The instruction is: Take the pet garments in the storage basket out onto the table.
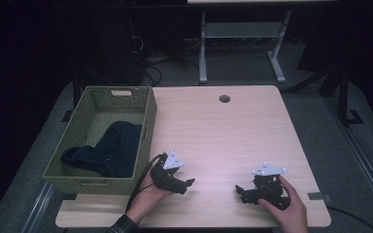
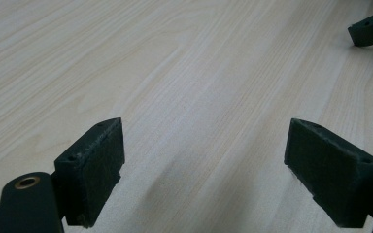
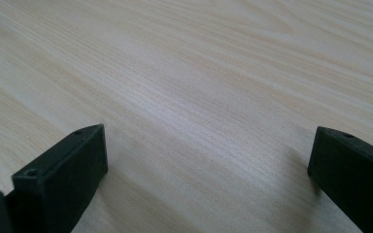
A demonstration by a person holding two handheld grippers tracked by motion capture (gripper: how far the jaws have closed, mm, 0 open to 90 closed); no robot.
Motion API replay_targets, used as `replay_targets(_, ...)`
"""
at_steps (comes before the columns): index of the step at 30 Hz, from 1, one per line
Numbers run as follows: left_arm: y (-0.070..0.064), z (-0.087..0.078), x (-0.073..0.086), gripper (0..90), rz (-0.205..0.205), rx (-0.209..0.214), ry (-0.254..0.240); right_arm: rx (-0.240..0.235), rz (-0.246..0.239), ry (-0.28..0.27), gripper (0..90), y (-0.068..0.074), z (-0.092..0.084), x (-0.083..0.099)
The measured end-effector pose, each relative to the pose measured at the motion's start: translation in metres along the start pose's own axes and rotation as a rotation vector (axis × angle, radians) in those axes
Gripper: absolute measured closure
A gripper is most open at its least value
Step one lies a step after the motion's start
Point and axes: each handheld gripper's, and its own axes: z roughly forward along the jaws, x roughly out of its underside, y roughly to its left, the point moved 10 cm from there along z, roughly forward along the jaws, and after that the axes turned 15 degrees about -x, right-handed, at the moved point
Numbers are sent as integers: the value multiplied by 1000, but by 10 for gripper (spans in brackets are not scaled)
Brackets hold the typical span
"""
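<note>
A green woven basket (image 1: 148, 116) stands on the left part of the light wooden table (image 1: 223, 131), with a dark cloth (image 1: 109, 148) lying inside it. My left gripper (image 1: 188, 186) rests low over the table just right of the basket's near corner, open, nothing between its jaws (image 2: 204, 145). My right gripper (image 1: 239, 191) sits near the table's front right, also open and empty (image 3: 209, 155). The two grippers point toward each other. A tip of the right gripper (image 2: 371, 29) appears at the top right of the left gripper view.
A round cable hole (image 1: 224, 98) sits near the table's far edge. Beyond the table stands another table's white leg frame (image 1: 203, 48), with cables on the grey floor. A dark strip (image 1: 319, 196) is stuck at the front right corner.
</note>
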Motion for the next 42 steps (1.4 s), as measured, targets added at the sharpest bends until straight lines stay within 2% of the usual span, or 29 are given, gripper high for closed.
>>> replay_targets(26, 2, -9, -12, 142, -9, 5, -17, 0, 0, -1, 4, 0, 0, 0)
replay_targets(42, 9, -20, -30, 143, -18, 4, -48, 0, -1, -1, 4, 0, 0, 0)
